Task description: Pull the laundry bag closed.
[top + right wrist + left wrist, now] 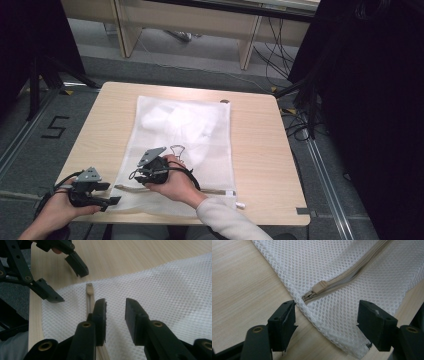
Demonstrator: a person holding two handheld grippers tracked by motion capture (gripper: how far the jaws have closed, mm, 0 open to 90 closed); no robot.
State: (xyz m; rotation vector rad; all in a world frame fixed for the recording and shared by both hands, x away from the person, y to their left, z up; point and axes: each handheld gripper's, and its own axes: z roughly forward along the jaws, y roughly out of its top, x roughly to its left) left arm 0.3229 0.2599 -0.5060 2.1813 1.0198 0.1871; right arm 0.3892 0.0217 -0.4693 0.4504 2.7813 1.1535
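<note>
In the high view the right hand [175, 184] covers the middle stretch of the beige zipper [217, 191] on the white mesh bag [150, 200], and the right gripper [142, 172] blocks its own 2 jaw tips (their gap cannot be read from above). Something white [180, 125] bulges inside the bag, too blurred through the mesh to identify. A small dark object [225, 101] at the bag's far corner is too tiny to tell. In the left gripper view the zipper [362, 262] runs off the top edge.
</note>
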